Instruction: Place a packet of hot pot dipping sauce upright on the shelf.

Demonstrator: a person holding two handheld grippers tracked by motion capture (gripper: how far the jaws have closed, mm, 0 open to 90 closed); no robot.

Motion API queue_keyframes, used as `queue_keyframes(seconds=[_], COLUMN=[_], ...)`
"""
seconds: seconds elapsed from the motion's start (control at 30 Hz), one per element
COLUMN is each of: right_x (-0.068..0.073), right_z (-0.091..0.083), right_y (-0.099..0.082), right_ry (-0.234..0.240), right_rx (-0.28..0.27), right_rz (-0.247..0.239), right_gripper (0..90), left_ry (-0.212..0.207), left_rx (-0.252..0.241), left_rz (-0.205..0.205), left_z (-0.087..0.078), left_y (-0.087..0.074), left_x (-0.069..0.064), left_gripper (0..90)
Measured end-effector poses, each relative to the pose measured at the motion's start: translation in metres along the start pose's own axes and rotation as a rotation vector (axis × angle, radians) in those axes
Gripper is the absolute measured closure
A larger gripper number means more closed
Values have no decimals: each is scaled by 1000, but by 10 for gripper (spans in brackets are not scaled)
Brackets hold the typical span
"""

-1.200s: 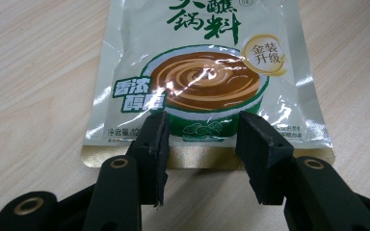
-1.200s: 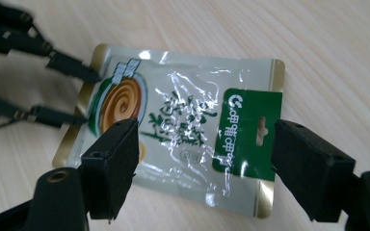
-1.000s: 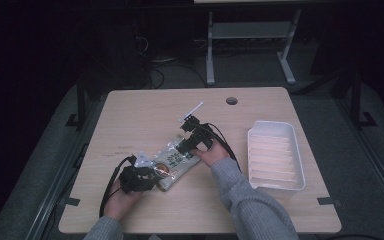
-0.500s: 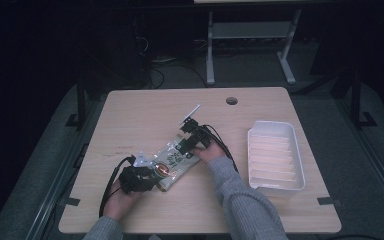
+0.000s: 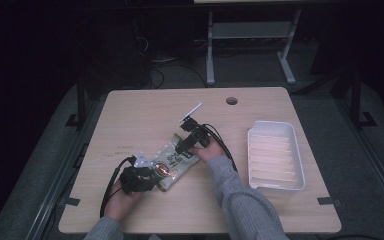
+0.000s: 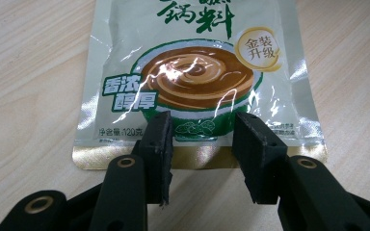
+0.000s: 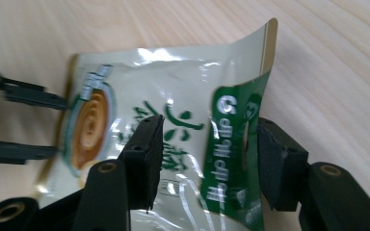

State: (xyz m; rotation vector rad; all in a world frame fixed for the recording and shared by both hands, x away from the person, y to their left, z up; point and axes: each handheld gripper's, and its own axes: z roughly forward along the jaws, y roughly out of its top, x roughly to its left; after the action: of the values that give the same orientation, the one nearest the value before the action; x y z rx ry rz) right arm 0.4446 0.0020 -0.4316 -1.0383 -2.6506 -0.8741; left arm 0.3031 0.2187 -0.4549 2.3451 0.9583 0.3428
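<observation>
A glossy sauce pouch (image 5: 174,161) with a brown bowl picture lies flat on the wooden table (image 5: 145,115), slanting from lower left to upper right. My left gripper (image 5: 141,177) stands open at its lower end. The gold bottom seam (image 6: 200,156) lies between the jaws of the left gripper (image 6: 200,144). My right gripper (image 5: 186,144) is open at the upper end. The green top band (image 7: 229,139) of the pouch (image 7: 139,106) sits between the jaws of the right gripper (image 7: 206,149), its corner curled upward. The left gripper's fingers (image 7: 26,96) show at the far end of the pouch.
A white ribbed tray (image 5: 275,155) stands at the right side of the table. A round cable hole (image 5: 231,100) is near the back edge. Black cables trail from both grippers. A metal stand (image 5: 250,30) is on the floor beyond the table.
The right gripper has edged down and in over the pouch's top end. The left gripper and the pouch have barely moved.
</observation>
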Motion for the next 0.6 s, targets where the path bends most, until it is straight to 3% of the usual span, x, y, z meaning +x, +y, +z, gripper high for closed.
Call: queue_keyframes(seconds=[0.07, 0.23, 0.33, 0.37, 0.6], right_x=[0, -1, -1, -1, -1], right_z=[1, 10, 11, 12, 13], right_y=[0, 1, 1, 2, 2], right_ry=[27, -7, -22, -55, -86], right_rx=[11, 55, 56, 51, 72], right_rz=[8, 24, 28, 15, 3], right_gripper=[460, 460, 526, 585, 767], left_ry=[1, 0, -2, -1, -1], left_rx=[1, -2, -4, -5, -7], left_rz=[1, -1, -4, -3, -2], left_z=[0, 0, 0, 0, 0], left_y=[0, 0, 0, 0, 0], left_x=[0, 0, 0, 0, 0], left_gripper=[585, 585, 584, 584, 583])
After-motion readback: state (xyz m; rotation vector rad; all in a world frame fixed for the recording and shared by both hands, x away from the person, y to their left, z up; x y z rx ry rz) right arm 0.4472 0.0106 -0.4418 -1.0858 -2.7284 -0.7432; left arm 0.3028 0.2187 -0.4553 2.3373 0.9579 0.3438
